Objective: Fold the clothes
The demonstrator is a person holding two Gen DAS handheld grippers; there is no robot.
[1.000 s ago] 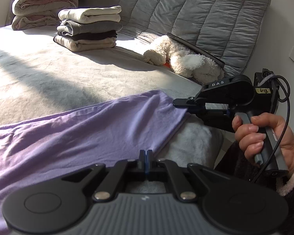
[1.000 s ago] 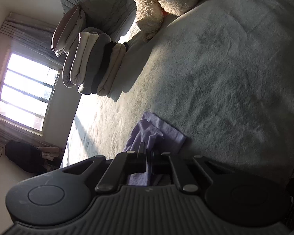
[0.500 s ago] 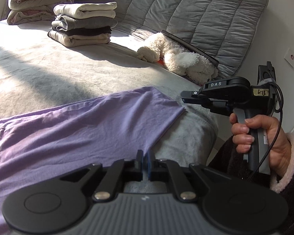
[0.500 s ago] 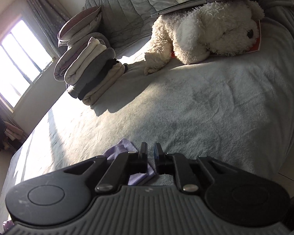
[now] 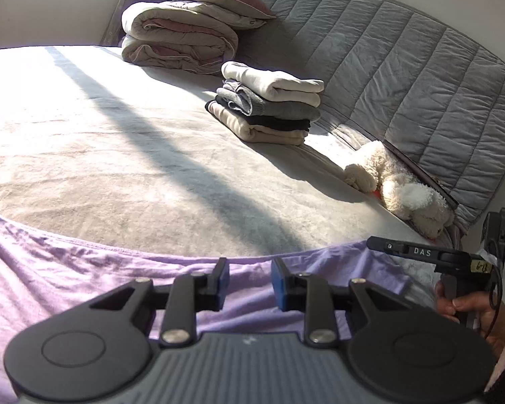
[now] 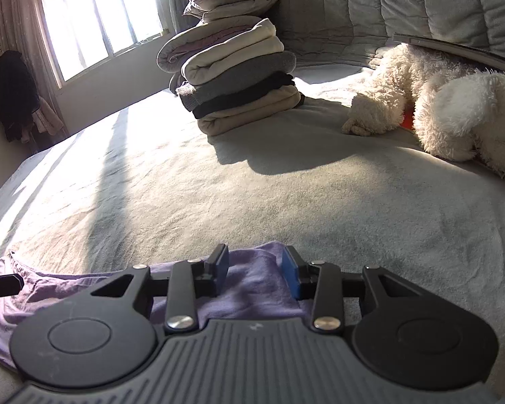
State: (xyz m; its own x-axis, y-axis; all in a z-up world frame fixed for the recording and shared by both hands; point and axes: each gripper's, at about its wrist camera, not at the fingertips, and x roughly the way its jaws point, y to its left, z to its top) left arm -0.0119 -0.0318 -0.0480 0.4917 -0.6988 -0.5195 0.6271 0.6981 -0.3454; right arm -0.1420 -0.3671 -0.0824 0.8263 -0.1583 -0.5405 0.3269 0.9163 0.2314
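- Left wrist view: the left gripper point(image 5: 249, 277) is hanging over the lilac garment point(image 5: 84, 269), its blue-padded fingers point(image 5: 223, 279) standing spread after just opening, nothing pinched between them; lilac cloth is showing in the gap below.
- The garment is lying flat along the near edge of the bed point(image 5: 118, 155), running from the left border across to the right, where its corner is ending near the bed's edge.
- The right gripper point(image 5: 373, 244) is showing at the far right, side-on above that corner, gripped by a hand point(image 5: 471, 306) in a pale pink cuff; its finger gap is not readable from this angle.
- Farther back, a stack of folded clothes point(image 5: 269, 104) is sitting on the bed, a rolled quilt with a pillow on top point(image 5: 181, 37) behind it, and a white plush dog point(image 5: 400, 188) lying against the grey quilted headboard point(image 5: 404, 67).
- Right wrist view: the right gripper point(image 6: 256, 271) is hovering over the garment's corner point(image 6: 252, 282), fingers point(image 6: 291, 276) parted after just opening, pads clear of the cloth.
- The lilac fabric is bunching slightly under the fingers and stretching away to the left, where the tip of the left gripper point(image 6: 3, 285) is poking in at the border.
- The folded stack point(image 6: 242, 91) is standing in mid-bed, the plush dog point(image 6: 454, 107) to the right, a bright window point(image 6: 97, 17) at upper left, and dark clothing hanging point(image 6: 13, 94) by the wall.
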